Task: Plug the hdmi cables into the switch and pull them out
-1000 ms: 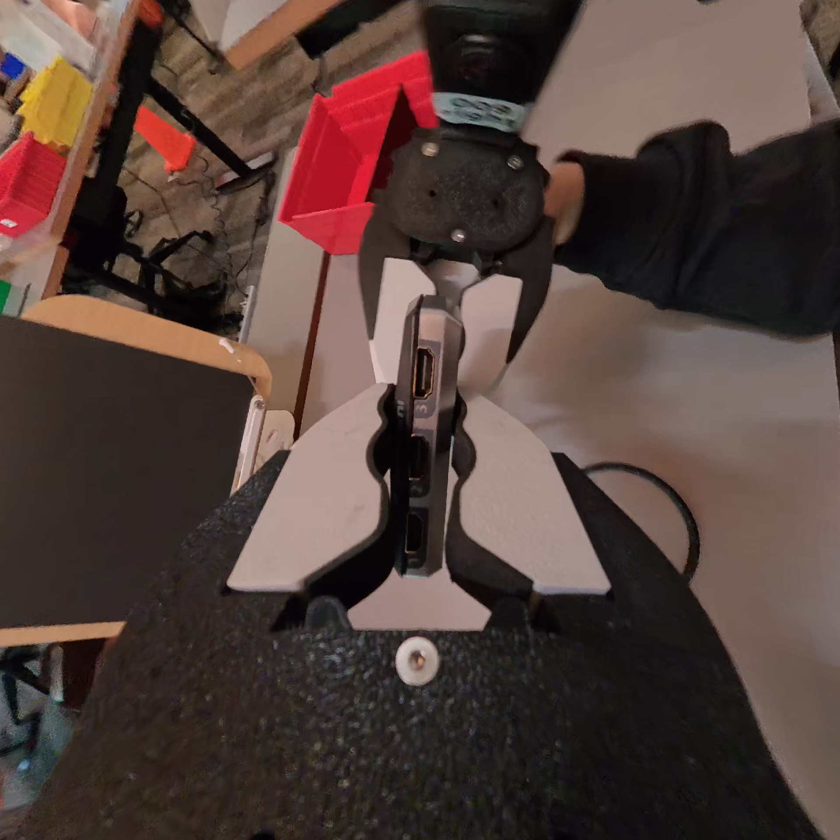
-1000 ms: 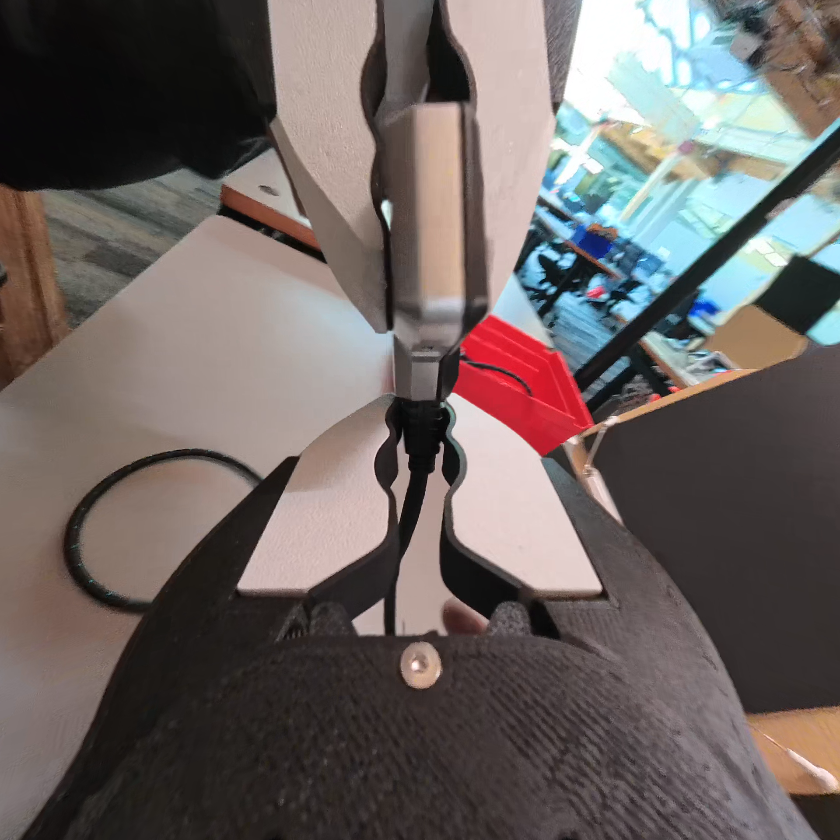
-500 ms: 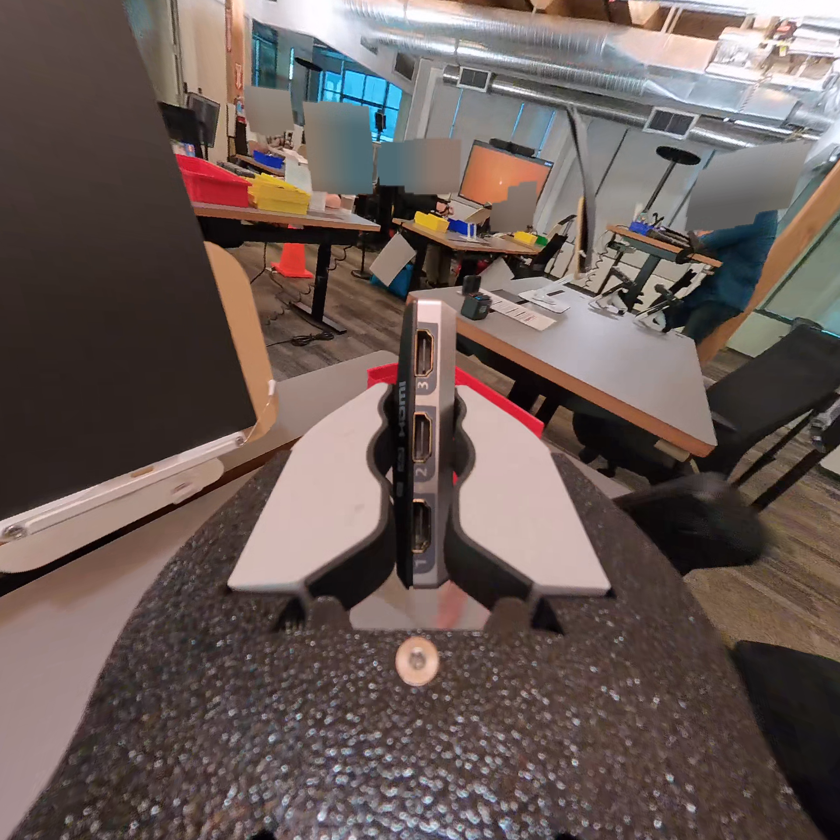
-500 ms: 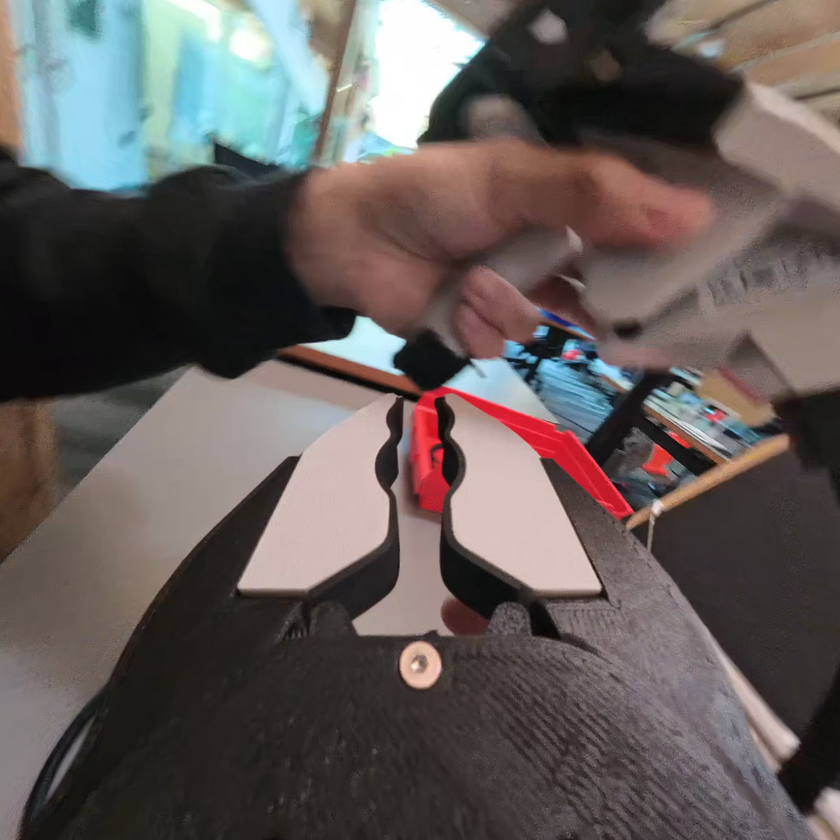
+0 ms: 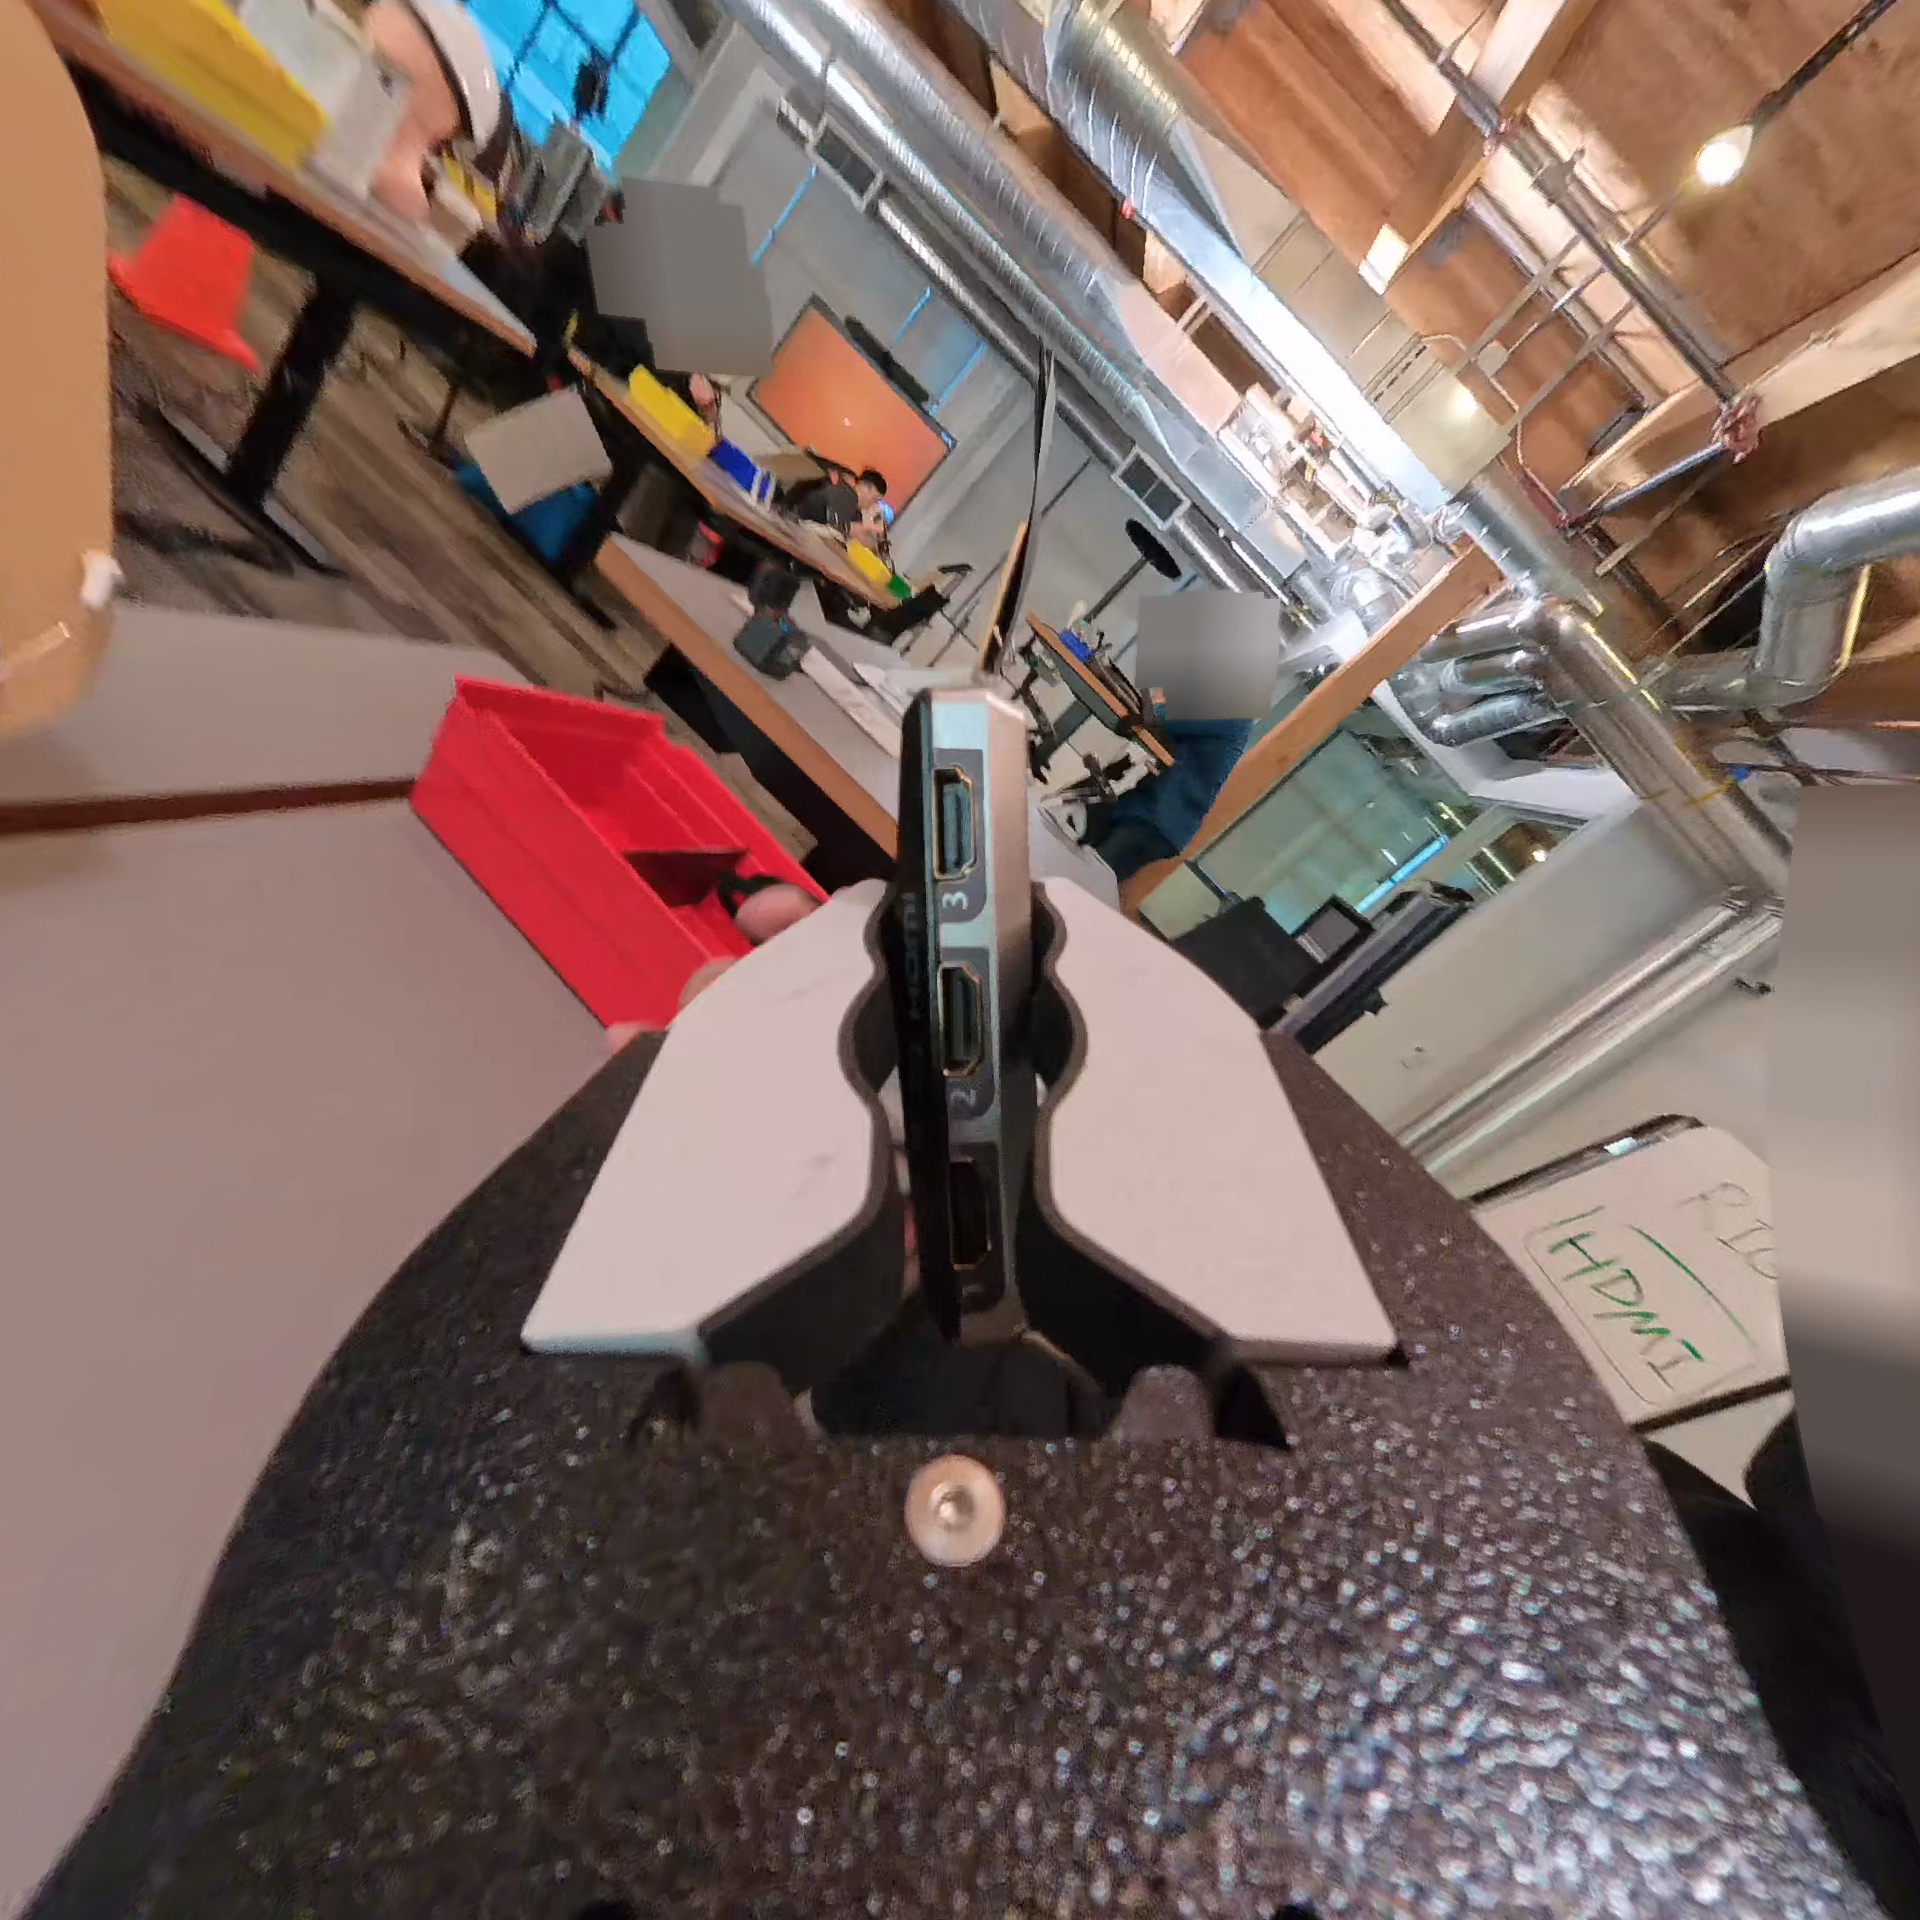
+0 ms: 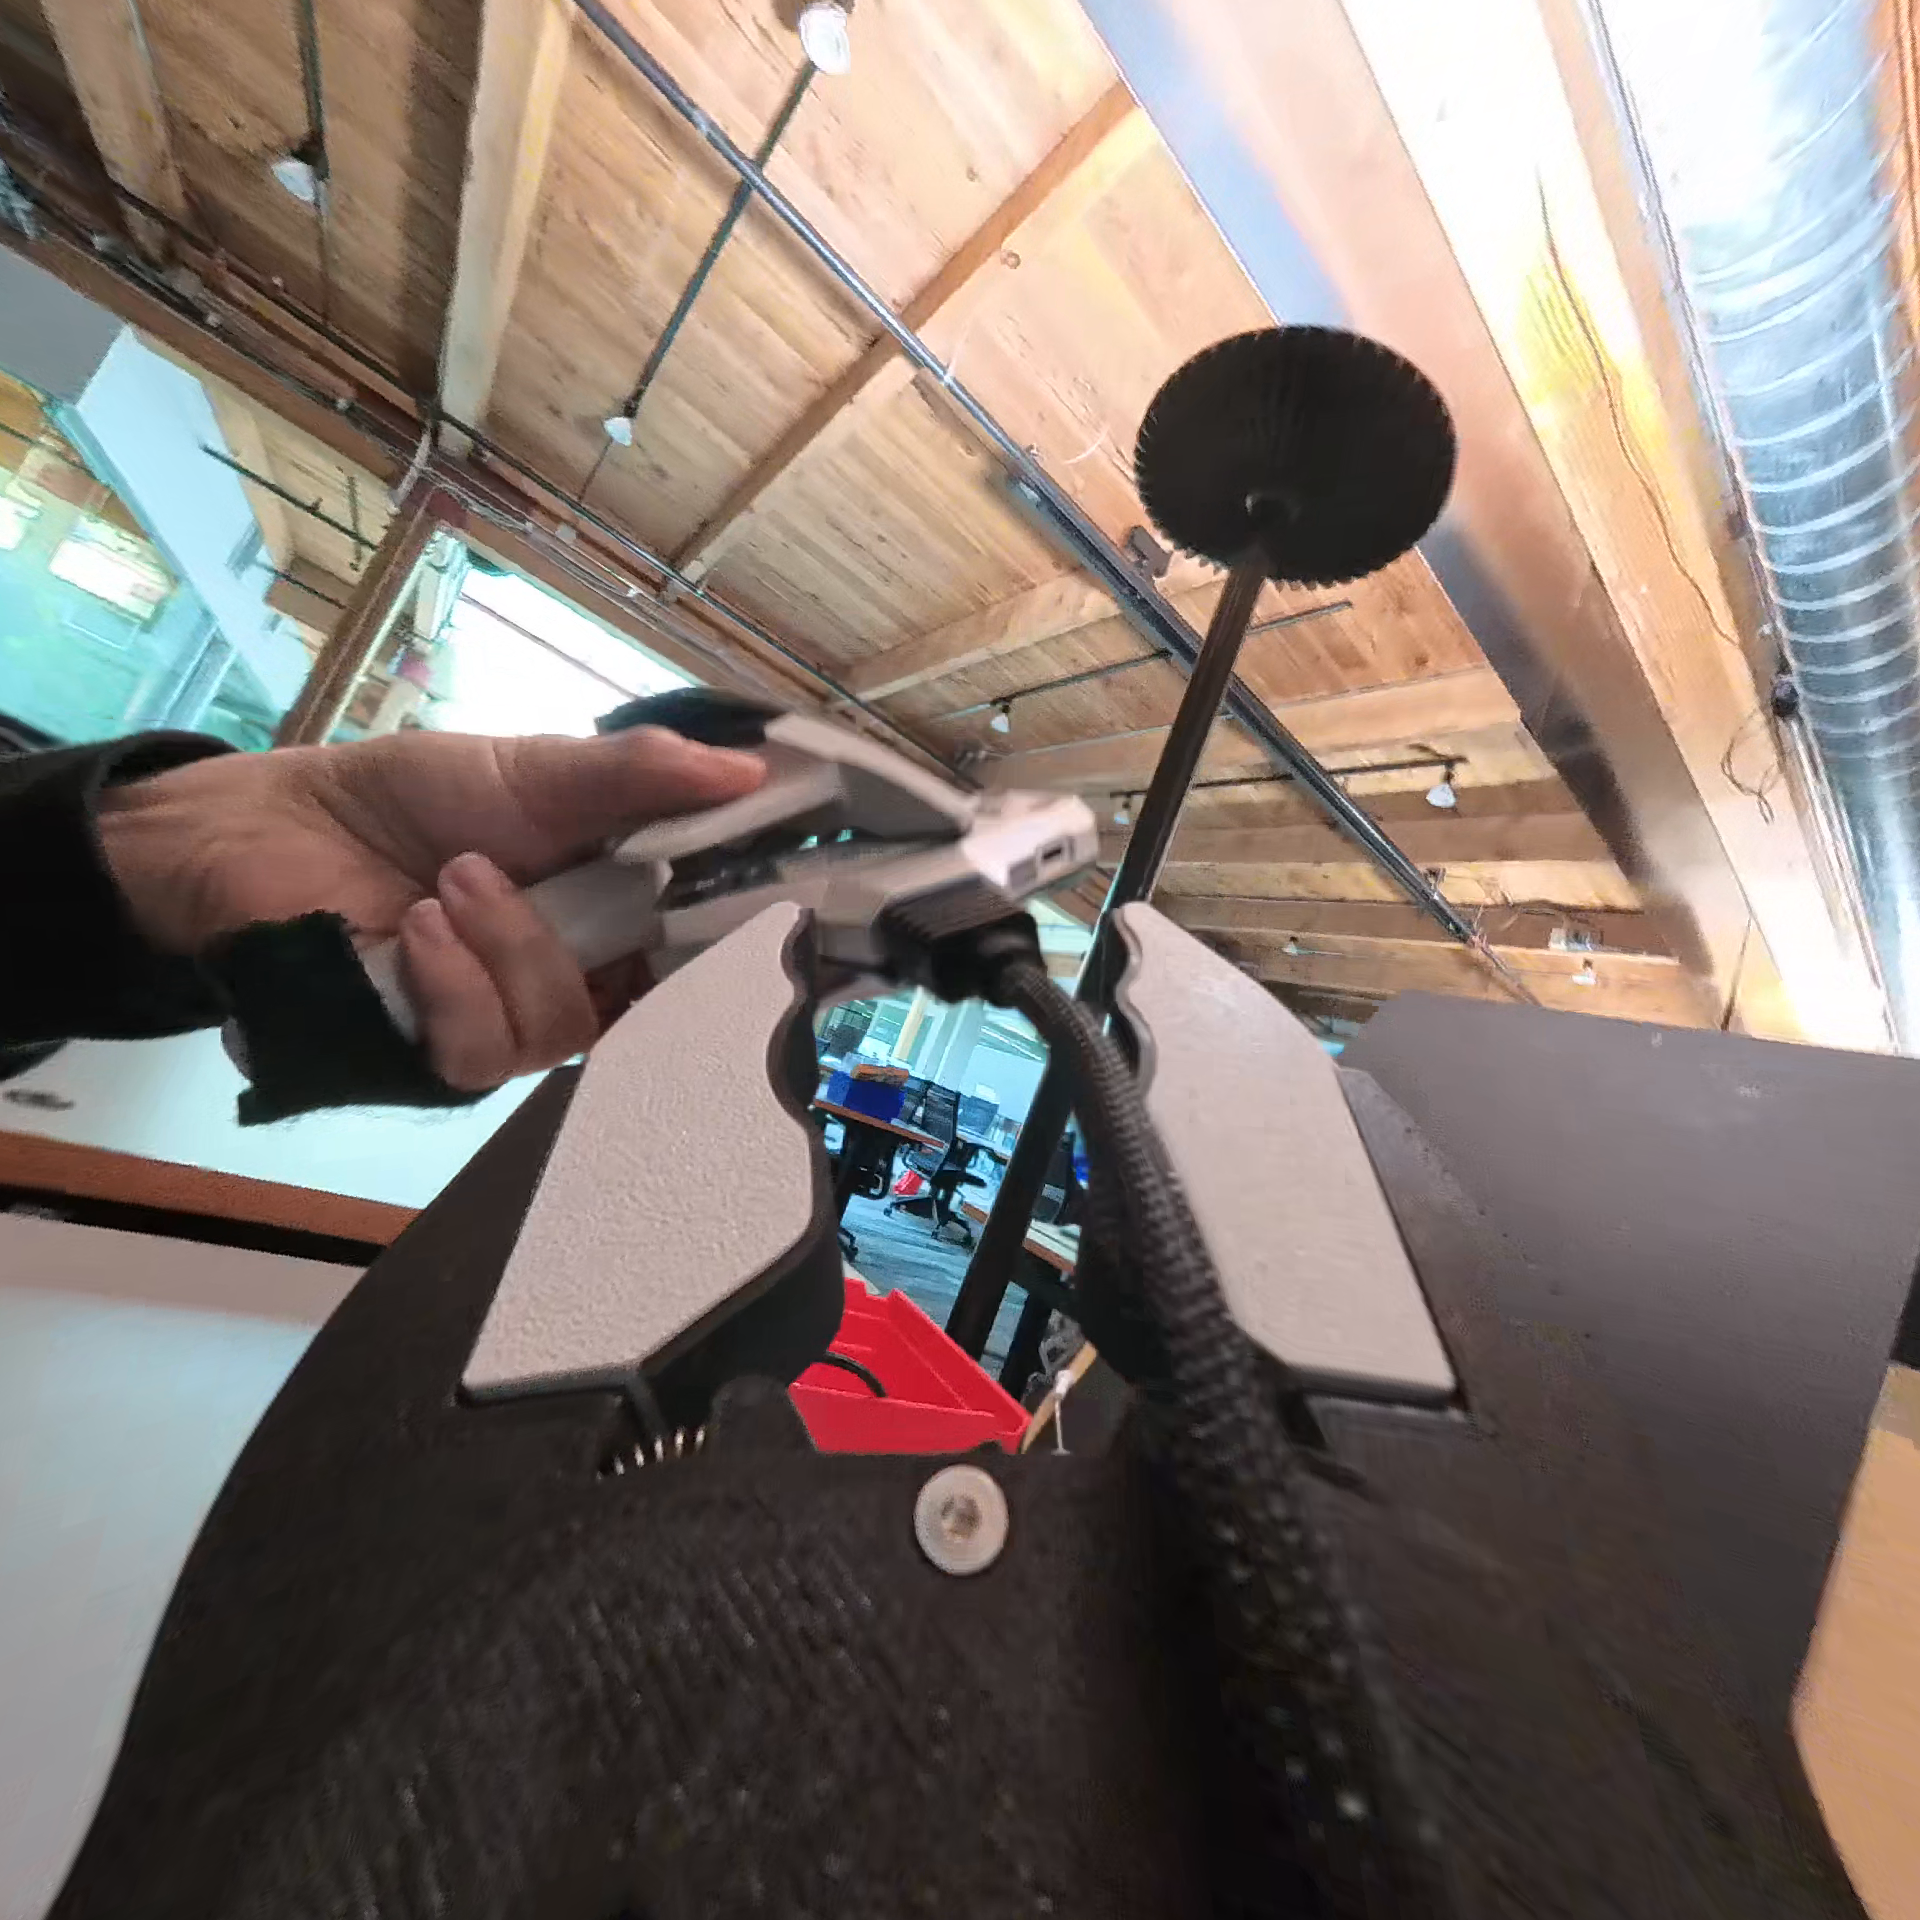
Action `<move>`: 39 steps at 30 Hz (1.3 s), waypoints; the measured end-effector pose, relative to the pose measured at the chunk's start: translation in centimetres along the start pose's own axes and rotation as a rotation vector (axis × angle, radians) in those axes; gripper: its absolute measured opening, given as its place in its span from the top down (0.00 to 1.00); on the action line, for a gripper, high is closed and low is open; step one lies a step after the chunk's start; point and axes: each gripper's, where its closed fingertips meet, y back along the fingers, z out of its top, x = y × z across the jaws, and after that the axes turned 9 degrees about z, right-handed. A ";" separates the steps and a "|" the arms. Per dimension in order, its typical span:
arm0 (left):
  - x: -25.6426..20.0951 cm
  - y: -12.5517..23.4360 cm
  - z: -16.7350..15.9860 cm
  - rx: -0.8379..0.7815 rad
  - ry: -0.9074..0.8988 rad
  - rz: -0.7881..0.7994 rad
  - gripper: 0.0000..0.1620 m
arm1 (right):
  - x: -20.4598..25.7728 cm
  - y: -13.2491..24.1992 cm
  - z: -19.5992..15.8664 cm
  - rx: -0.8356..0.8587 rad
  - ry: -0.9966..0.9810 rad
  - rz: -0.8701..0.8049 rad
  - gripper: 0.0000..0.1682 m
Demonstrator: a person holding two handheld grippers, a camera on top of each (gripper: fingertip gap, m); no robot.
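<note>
right tool open, braided cable between

The HDMI switch, a slim dark-grey bar, stands on edge, pointing toward 12 o'clock. Its three ports face the camera, all empty. The braided black HDMI cable runs from 6 o'clock toward 12 o'clock.
</note>
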 end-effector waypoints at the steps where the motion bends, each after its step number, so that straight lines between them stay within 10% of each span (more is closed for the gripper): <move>1: 0.3 -0.1 -0.6 0.022 0.030 -0.016 0.87 | -0.1 0.4 0.1 0.011 0.034 0.014 0.70; 19: 3.4 -0.5 -3.7 0.154 0.270 -0.051 0.87 | 2.2 1.8 -2.7 0.254 -0.182 0.309 0.80; 23: 2.8 -0.7 -4.6 0.187 0.303 -0.096 0.87 | 1.5 1.1 -0.5 0.147 -0.225 0.263 0.96; 35: 3.3 -1.8 -5.1 0.196 0.300 -0.066 0.87 | 2.2 3.2 -1.9 0.308 -0.106 0.389 0.88; 36: 3.4 -1.8 -4.8 0.184 0.306 -0.065 0.87 | 3.2 3.5 -1.9 0.313 -0.130 0.466 0.66; 39: 3.5 -1.8 -4.5 0.181 0.292 -0.052 0.87 | 2.0 3.3 -3.1 0.392 -0.077 0.380 0.73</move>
